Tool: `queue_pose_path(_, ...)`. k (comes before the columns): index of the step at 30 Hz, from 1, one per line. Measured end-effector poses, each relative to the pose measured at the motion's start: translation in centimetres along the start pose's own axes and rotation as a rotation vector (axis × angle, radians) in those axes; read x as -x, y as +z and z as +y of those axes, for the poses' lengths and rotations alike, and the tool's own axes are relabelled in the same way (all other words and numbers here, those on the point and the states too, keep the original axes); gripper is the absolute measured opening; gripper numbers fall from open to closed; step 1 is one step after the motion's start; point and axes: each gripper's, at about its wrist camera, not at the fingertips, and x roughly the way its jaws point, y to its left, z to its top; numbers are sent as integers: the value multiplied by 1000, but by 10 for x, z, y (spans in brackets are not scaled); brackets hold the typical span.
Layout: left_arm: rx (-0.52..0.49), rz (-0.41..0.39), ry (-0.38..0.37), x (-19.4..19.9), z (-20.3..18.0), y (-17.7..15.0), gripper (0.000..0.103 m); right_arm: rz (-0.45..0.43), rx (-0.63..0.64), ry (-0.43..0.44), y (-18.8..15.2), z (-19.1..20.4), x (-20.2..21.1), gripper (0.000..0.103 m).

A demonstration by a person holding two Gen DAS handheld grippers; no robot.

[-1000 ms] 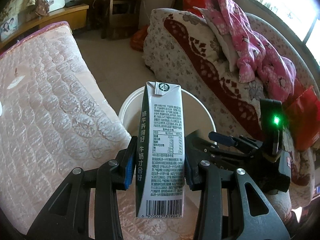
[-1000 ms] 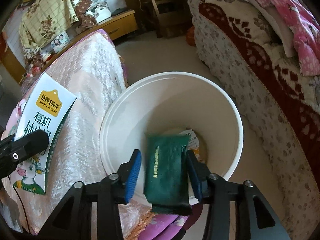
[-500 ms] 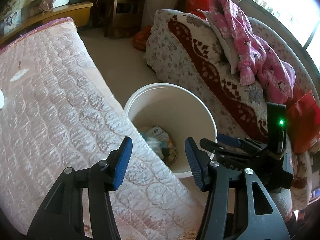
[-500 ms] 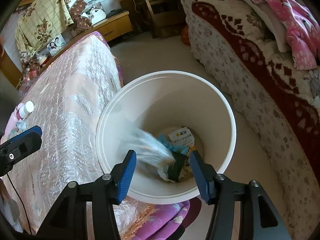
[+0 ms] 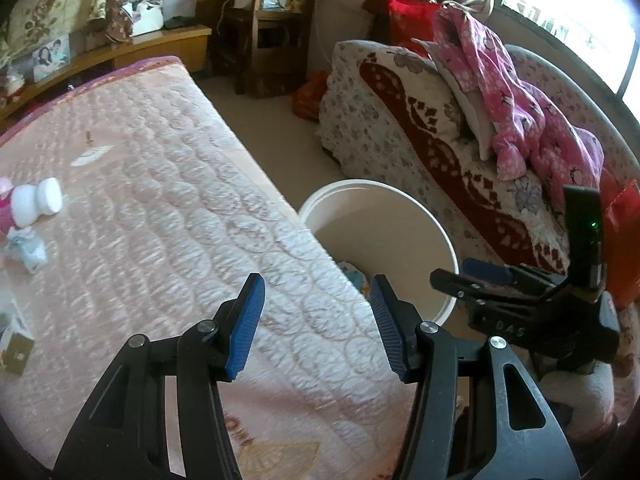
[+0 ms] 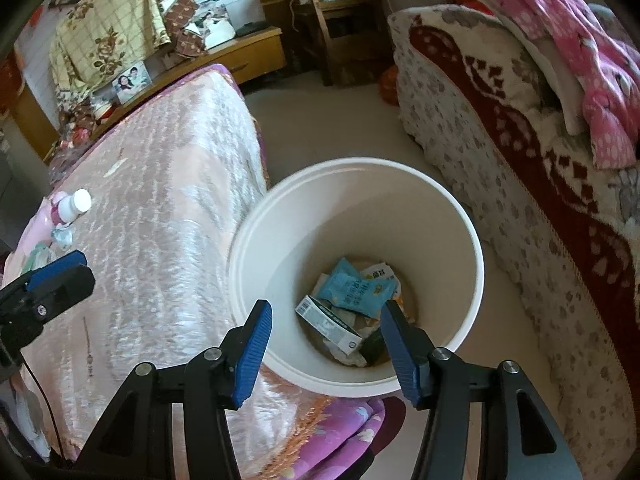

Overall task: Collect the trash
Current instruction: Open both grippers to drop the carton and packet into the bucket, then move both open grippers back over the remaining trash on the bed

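Several bits of trash sit at the bottom of the white bucket (image 6: 472, 248): a milk carton (image 6: 330, 322) lying on its side, a light blue snack wrapper (image 6: 356, 290) on top of the pile, a dark green packet (image 6: 374, 346) tucked at the near edge, plus some crumpled paper underneath. That bucket stands on the floor, squeezed between the pink quilted bed (image 5: 160, 216) and the floral sofa (image 5: 400, 136).

Right gripper (image 6: 326, 346) hangs just over the bucket's near rim, blue pads spread about halfway apart with nothing in them. Left gripper (image 5: 316, 326) is over the bed's edge, same deal: jaws parted, empty, bucket showing just past its right finger.

Further out on the bed, near the left side, there's a small white bottle (image 5: 36, 202) lying down, and a crumpled wrapper (image 5: 28, 246) just beside it. Pink clothes (image 5: 516, 112) are heaped on the sofa back.
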Motion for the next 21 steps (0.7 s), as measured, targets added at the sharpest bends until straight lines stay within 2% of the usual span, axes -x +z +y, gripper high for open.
queue_pose_path(3,7,-17,23,10,9,-3,53,-20,27,9,5,15,10,59)
queue_pose_path(7,32,-33,47,27,26,-9,53,-42,78,28,11,40,24,60)
queue_pose_path(12,66,-52,89,52,54,-23,53,-69,138,78,17,78,37,64)
queue_pose_path(21,171,-78,174,101,125,-54,53,-33,252,174,10,155,26,65)
